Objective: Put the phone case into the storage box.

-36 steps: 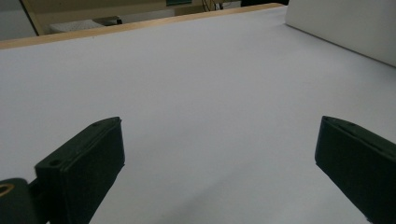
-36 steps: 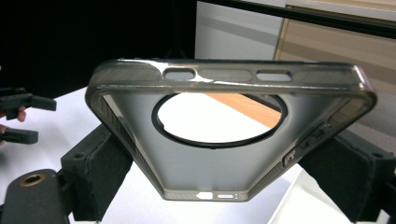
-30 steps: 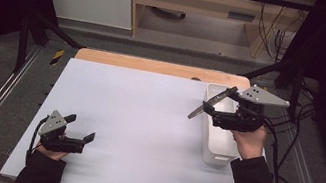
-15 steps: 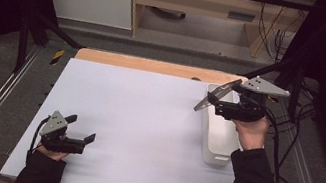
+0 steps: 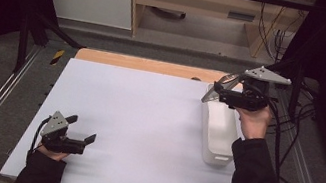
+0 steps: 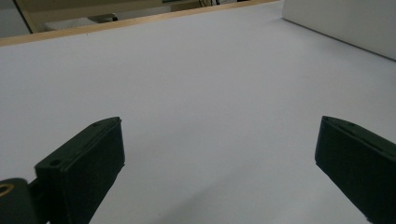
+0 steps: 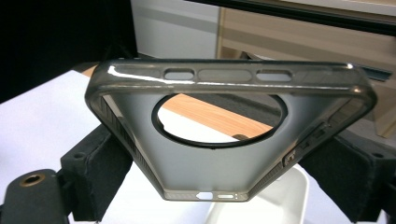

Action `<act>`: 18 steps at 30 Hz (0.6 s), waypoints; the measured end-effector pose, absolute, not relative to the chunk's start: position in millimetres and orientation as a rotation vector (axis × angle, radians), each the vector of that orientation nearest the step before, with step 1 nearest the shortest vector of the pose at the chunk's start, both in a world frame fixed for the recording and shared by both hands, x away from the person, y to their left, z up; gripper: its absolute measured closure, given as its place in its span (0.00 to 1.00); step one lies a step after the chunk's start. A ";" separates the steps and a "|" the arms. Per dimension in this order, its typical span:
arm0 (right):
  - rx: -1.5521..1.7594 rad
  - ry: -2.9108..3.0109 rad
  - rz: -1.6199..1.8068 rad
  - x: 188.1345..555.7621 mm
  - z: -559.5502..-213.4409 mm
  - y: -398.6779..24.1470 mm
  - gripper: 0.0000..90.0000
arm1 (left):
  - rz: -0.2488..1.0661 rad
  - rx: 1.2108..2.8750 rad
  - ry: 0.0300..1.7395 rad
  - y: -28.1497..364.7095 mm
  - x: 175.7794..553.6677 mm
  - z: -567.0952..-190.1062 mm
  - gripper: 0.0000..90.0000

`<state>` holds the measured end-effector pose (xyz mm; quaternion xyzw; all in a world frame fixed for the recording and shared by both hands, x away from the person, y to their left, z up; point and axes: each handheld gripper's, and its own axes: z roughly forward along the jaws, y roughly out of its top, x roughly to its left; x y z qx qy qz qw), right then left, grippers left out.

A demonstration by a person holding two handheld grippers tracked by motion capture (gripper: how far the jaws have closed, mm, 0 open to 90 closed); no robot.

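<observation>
A person works at a white table with 2 handheld grippers. The right gripper is raised above the far end of a white plastic bin that stands along the table's right side. Its 2 jaws are clamped on the long side edges of a translucent grey phone case, a soft bumper shell with a large round camera opening and small port slots along its rim. In the high view the phone case juts out to the left of the right gripper, tilted, above the bin's far rim.

The left gripper rests low at the near left corner of the table, well apart from the bin, jaws spread wide and holding nothing (bare tabletop lies between them in the left gripper view).

Risks, as a judgement: the case is thin and flexible, and the jaws squeeze it across its width, so it could bow, twist or spring out of the grip. A quick swing of the hand might let it slip and drop back into the bin or onto the table. Lowering it at this tilt could also catch a corner on the bin's rim.
</observation>
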<state>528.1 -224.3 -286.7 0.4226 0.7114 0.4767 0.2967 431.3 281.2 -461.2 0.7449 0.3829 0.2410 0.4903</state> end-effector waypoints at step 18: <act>1.243 1.863 1.155 563.7 -297.5 -231.4 0.13 | 0.578 1.818 0.919 279.5 432.1 -462.4 0.01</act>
